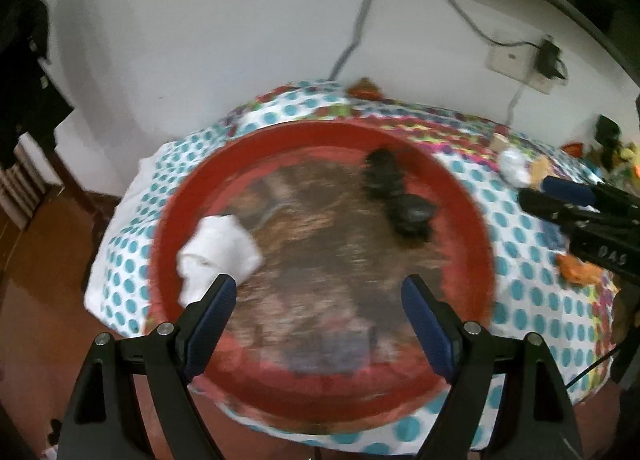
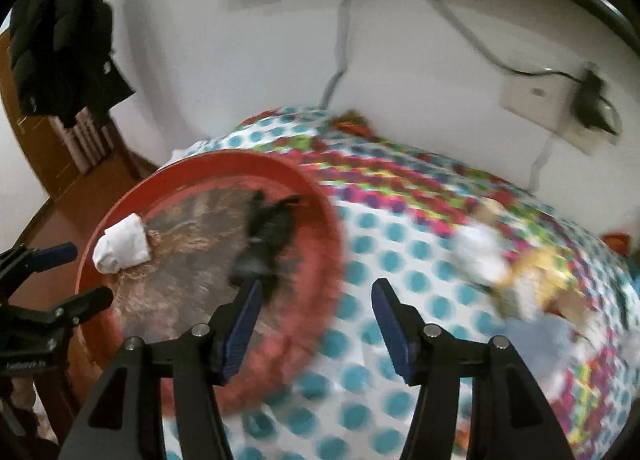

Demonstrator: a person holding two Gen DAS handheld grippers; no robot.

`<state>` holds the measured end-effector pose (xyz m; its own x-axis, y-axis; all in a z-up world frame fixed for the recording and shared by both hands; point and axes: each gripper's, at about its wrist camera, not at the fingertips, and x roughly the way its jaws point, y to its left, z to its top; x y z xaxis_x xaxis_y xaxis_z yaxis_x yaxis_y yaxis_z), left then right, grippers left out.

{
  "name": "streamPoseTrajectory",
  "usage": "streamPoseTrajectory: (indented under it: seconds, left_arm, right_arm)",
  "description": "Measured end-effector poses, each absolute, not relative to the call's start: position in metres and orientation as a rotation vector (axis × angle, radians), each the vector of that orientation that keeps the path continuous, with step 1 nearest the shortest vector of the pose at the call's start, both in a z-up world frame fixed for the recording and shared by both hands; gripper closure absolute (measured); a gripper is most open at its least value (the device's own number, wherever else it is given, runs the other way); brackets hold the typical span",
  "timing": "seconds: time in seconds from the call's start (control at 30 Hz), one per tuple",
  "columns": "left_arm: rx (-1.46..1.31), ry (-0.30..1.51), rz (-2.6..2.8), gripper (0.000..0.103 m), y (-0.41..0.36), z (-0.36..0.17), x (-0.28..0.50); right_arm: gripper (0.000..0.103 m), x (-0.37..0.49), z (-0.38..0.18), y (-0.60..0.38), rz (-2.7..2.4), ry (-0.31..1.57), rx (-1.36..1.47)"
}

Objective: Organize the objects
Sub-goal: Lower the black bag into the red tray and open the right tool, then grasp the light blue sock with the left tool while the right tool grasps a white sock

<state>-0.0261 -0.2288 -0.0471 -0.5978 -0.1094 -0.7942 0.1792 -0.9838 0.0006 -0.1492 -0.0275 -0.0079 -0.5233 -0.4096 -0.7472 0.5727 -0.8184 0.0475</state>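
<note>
In the left wrist view we look down on a round red tray (image 1: pixel 476 219) that fills the middle of the frame and rests on a dotted cloth (image 1: pixel 532 300) covering the surface. Our left gripper (image 1: pixel 320 292) hangs over the tray's near half with its jaws spread wide and nothing between them. Two things lie inside the tray: a rolled white sock (image 1: pixel 218 248) at the left, just beyond the left blue pad, and a dark bundle (image 1: pixel 396 195) at the upper right, which may be a pair of dark socks, though blur hides the detail. At the right edge of the frame the right gripper (image 1: pixel 560 195) reaches in above the cloth.

In the right wrist view the tray (image 2: pixel 328 219) sits at centre left, holding the same white sock (image 2: pixel 122 246) near its left rim and the dark bundle (image 2: pixel 266 236) nearer the middle. Our right gripper (image 2: pixel 316 296) is open and empty, straddling the tray's right rim. At the right of the frame, a blurred heap of small items (image 2: pixel 504 260) still lies on the cloth, well apart from the tray.

We judge these pieces light, soft and squashable, with little to break; a pinch across the thickest part of a roll should hold best, since a loose edge could slip or unroll.
</note>
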Motion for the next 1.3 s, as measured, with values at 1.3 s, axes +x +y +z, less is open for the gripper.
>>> streamPoseTrajectory:
  seconds: [1.3]
  left_arm:
    - [1.587, -0.223, -2.941, 0.011, 0.012, -0.078, -0.160]
  right_arm:
    - [0.044, -0.273, -0.093, 0.239, -2.684, -0.126, 1.351]
